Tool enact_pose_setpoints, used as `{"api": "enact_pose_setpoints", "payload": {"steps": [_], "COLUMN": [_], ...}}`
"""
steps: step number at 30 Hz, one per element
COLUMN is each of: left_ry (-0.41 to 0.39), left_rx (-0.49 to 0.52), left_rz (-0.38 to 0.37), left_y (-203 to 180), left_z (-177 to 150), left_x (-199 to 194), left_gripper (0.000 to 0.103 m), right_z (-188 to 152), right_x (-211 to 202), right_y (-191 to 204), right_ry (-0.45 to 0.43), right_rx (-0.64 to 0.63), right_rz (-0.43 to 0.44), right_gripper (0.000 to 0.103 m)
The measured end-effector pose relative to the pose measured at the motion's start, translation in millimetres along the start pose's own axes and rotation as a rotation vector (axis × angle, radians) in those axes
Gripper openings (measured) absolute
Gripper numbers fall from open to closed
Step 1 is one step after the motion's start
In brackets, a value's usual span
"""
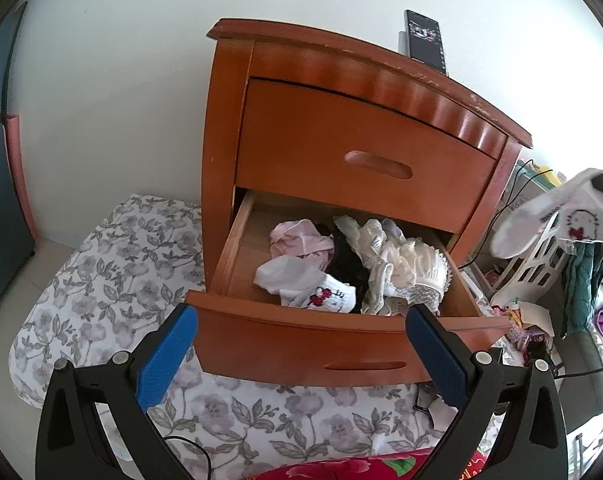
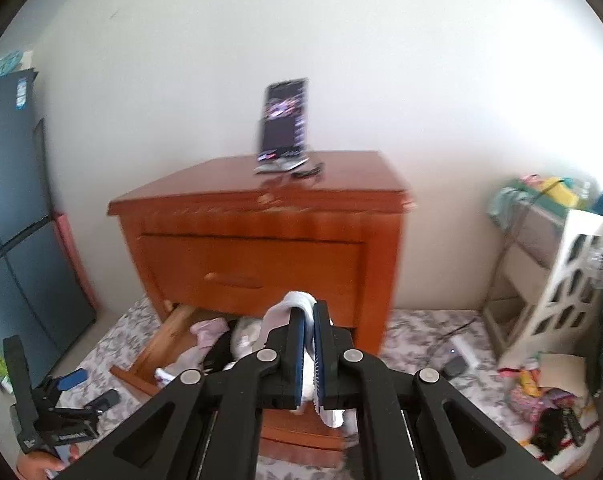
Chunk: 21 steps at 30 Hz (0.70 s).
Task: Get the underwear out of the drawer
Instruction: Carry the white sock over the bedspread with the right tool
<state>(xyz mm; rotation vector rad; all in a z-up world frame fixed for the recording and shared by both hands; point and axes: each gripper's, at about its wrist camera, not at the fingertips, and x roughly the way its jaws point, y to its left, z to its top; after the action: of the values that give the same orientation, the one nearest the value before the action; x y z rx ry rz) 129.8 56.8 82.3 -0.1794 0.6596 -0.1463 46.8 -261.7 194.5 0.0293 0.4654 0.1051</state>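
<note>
**Lifting white underwear clear of the open drawer**

Hanging from the right hand-held gripper [image 2: 308,328], a white piece of underwear [image 1: 549,216] with a small cartoon print sits clamped between the closed blue pads, up in the air to the right of the wooden nightstand [image 1: 341,128] and in front of a white slatted basket [image 1: 537,256]. Its cloth bunches above the fingertips and trails down below them. The lower drawer [image 1: 301,336] stands pulled out; more garments lie in it: a pink piece [image 1: 297,236] toward the back, a white printed one [image 1: 305,284] near the front edge, a black one [image 1: 347,264] in the middle, and cream lace [image 1: 397,264] along the right side. The left hand-held gripper [image 1: 301,336] hovers just before the drawer front with its jaws wide apart and nothing between them. A phone [image 2: 283,120] stands propped on the nightstand's top near its back edge. Floral bedding [image 1: 113,264] covers the floor around the base.
</note>
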Motion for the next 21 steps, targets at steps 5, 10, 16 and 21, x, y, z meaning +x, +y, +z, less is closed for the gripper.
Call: {"api": "enact_pose_setpoints", "payload": {"steps": [5,10,16,21], "left_ry": [-0.001,0.001,0.012,0.023], "left_rx": [0.020,0.051,0.083,0.096], "left_rz": [-0.009,-0.016,-0.023,-0.017], "left_y": [-13,-26,-38,-42], "left_z": [1,1,-1,-3], "left_x": [-4,-4,-3,1], "left_gripper": [0.103,0.103,0.103,0.103], "right_z": [-2,-18,-52,-92], "right_x": [-24,-30,-6,32], "right_y": [-41,-82,-114,-130], "right_ry": [-0.018,0.002,0.092,0.203], "right_rx": [0.047,0.112,0.176,0.231], "right_rz": [-0.076,-0.144,-0.181,-0.177], "right_gripper": [0.005,0.005,0.005,0.005]}}
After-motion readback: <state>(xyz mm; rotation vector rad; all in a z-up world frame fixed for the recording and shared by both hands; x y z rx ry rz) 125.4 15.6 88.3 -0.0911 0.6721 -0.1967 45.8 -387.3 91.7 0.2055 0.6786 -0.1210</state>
